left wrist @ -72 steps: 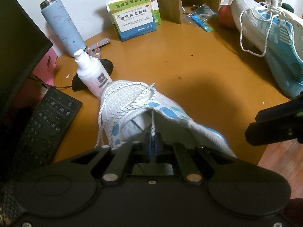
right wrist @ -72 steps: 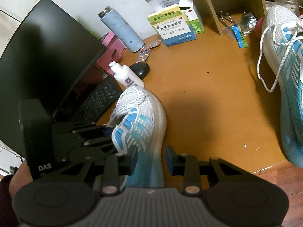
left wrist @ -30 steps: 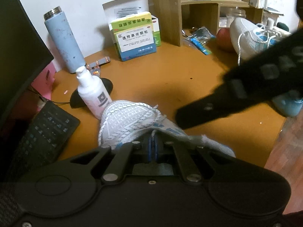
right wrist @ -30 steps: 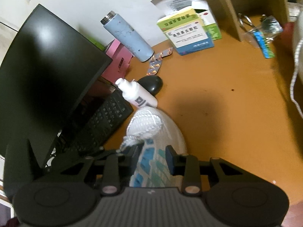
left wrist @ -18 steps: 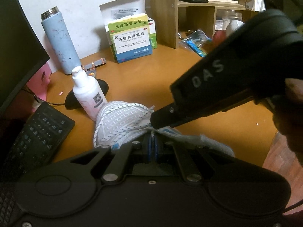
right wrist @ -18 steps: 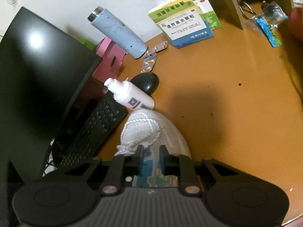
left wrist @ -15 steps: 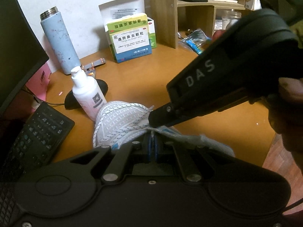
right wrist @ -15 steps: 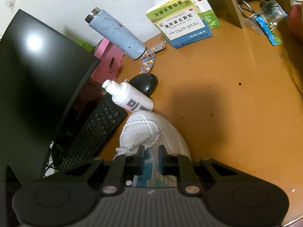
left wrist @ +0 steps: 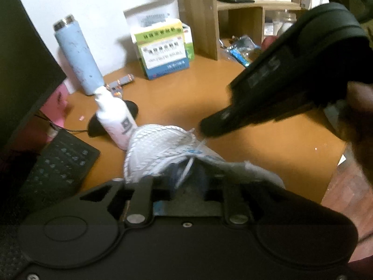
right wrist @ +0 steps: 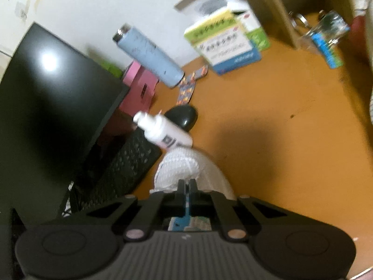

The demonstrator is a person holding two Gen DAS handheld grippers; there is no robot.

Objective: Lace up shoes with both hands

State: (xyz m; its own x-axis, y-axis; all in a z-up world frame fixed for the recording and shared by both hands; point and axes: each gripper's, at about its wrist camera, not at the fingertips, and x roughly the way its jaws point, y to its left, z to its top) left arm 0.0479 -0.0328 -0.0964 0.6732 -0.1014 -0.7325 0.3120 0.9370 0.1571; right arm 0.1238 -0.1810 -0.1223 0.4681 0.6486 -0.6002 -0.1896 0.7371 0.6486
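A white and blue sneaker [left wrist: 158, 144] lies on the orange desk [left wrist: 268, 144], toe toward the white bottle. My left gripper [left wrist: 187, 182] sits at the shoe's mouth with its jaws apart, and a strand of white shoelace [left wrist: 186, 172] hangs loose between them. My right gripper [left wrist: 205, 128] reaches in from the right, its tip shut on the shoelace above the tongue. In the right wrist view my right gripper [right wrist: 186, 186] has its fingers nearly together over the bunched shoelace [right wrist: 184, 170] on the sneaker [right wrist: 209, 175]. Both views are blurred.
A white bottle [left wrist: 116, 121] and a black mouse [left wrist: 132, 109] touch the toe area. A keyboard [left wrist: 58, 163] and monitor [right wrist: 46, 107] stand left. A blue flask [left wrist: 79, 58], medicine boxes [left wrist: 163, 51] and a wooden shelf [left wrist: 200, 16] are behind. The desk edge [left wrist: 331, 177] drops off at right.
My left gripper has opened and let go of the shoelace. My right gripper came in over the shoe, shut on the shoelace and is pulling it up and away.
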